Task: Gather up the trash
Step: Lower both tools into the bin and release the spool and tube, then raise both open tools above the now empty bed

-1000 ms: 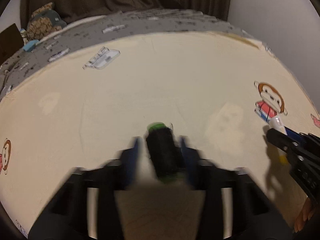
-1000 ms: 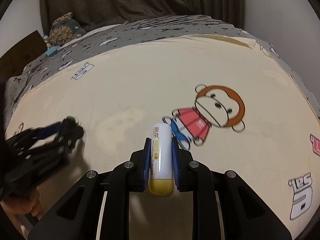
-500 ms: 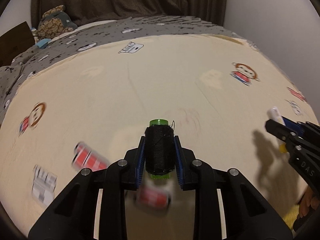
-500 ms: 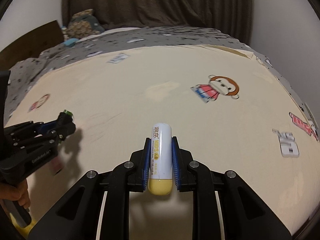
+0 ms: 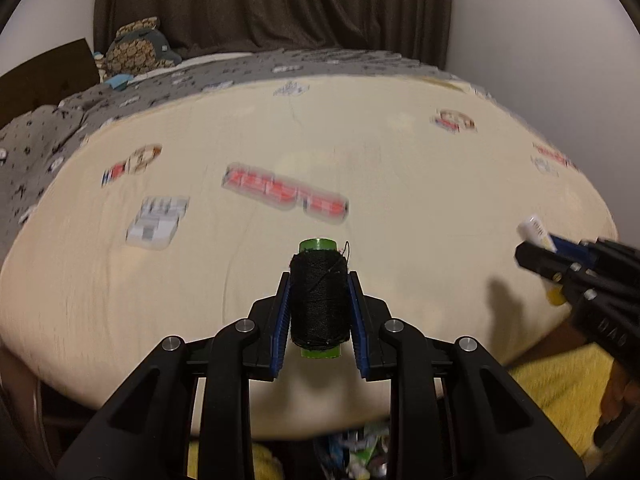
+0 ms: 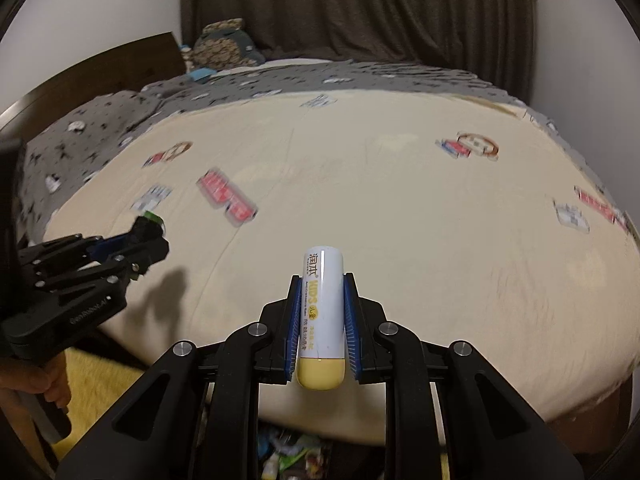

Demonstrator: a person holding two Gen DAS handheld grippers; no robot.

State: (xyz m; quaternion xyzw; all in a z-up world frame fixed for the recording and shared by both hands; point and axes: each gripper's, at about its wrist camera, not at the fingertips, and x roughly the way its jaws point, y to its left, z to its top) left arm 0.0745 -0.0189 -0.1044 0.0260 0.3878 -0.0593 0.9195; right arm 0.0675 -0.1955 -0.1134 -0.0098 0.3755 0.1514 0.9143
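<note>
The left gripper [image 5: 319,300] is closed on a spool [image 5: 319,300] of black thread with green ends; its blue pads [image 5: 281,322] press the wound thread from both sides, and the spool lies along the fingers, one green end poking out ahead of the tips and the other showing behind. A loose strand curls off the far end. The right gripper [image 6: 321,320] is clamped tight on a white tube [image 6: 322,312] with a yellow cap; the pads [image 6: 293,324] grip its white body, the rounded white end juts forward past the tips, and the cap sits toward the camera. Both grippers tilt downward over the near edge of a bed [image 5: 360,152] covered by a cream sheet printed with cartoon figures, neither item touching it. In the left view the right gripper [image 5: 536,240] comes in from the right edge, side on, with the tube's white end [image 5: 534,230] sticking out. In the right view the left gripper [image 6: 150,228] reaches in from the left, the spool's green end [image 6: 151,216] just visible at its tips, and a hand [image 6: 36,384] is wrapped round its handle. Below the bed's edge, between the fingers of each gripper, a heap of wrappers [image 6: 292,458] shows, blurred, and yellow fabric [image 5: 560,384] lies beside it. A grey patterned blanket [image 6: 120,120] covers the far part of the bed.
</note>
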